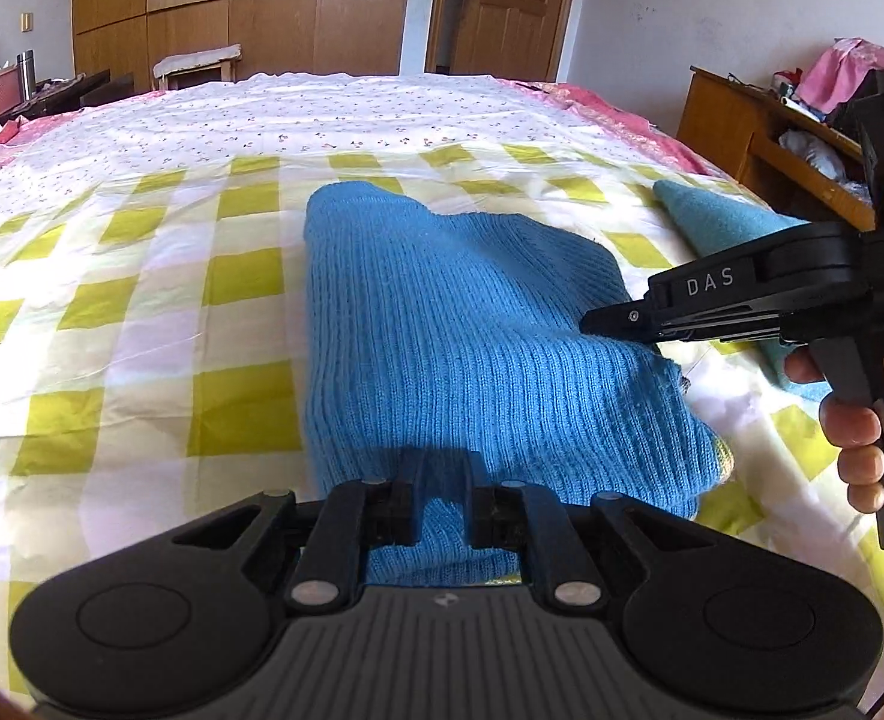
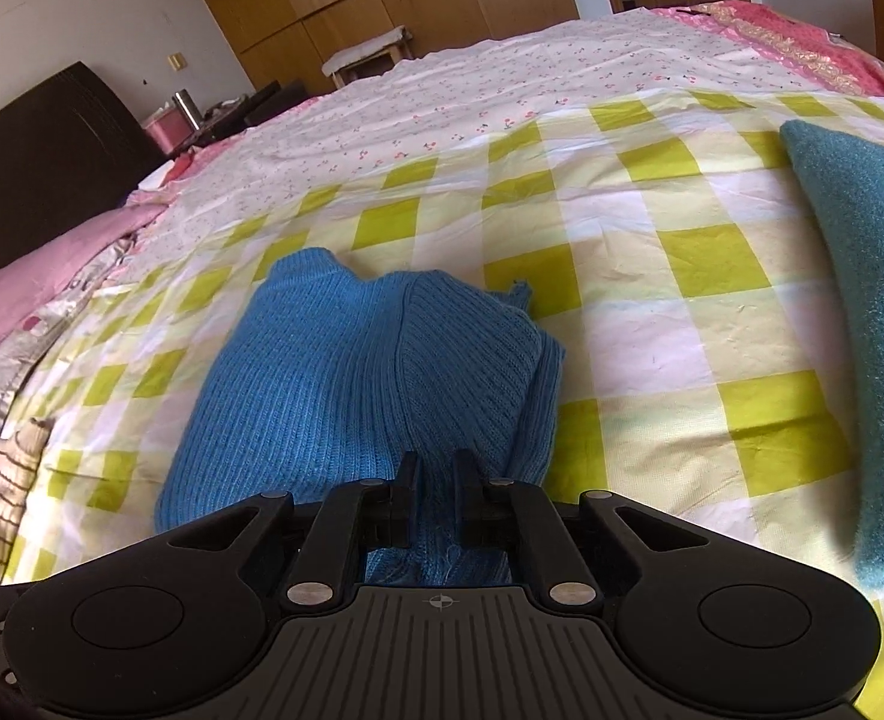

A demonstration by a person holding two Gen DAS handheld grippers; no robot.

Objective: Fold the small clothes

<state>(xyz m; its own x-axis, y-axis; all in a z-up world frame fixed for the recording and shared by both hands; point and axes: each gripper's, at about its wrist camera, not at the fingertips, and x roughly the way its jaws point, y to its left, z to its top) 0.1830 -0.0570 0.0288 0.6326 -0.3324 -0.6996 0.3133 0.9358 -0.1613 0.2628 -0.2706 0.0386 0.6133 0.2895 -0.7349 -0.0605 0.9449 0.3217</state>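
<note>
Both claws clamp the blue knit's near hem: left claw (image 1: 442, 483), right claw (image 2: 435, 480), knit (image 1: 442, 312) stretching ahead on the bed (image 1: 141, 276). Lift evenly, keep the hem taut, carry fwd w/o slipping.

Bright daylight, soft shadows on the bedsheet (image 1: 141, 252), sharp centres, fisheye bending and dark vignette corners.

Blue rib-knit sweater (image 1: 442, 324) lies bunched/part-folded on green-checked bedsheet (image 1: 141, 300), near edge raised off the sheet. Teal fuzzy garment (image 2: 862, 330) lies flat, apart from it, to its right on same sheet.
</note>
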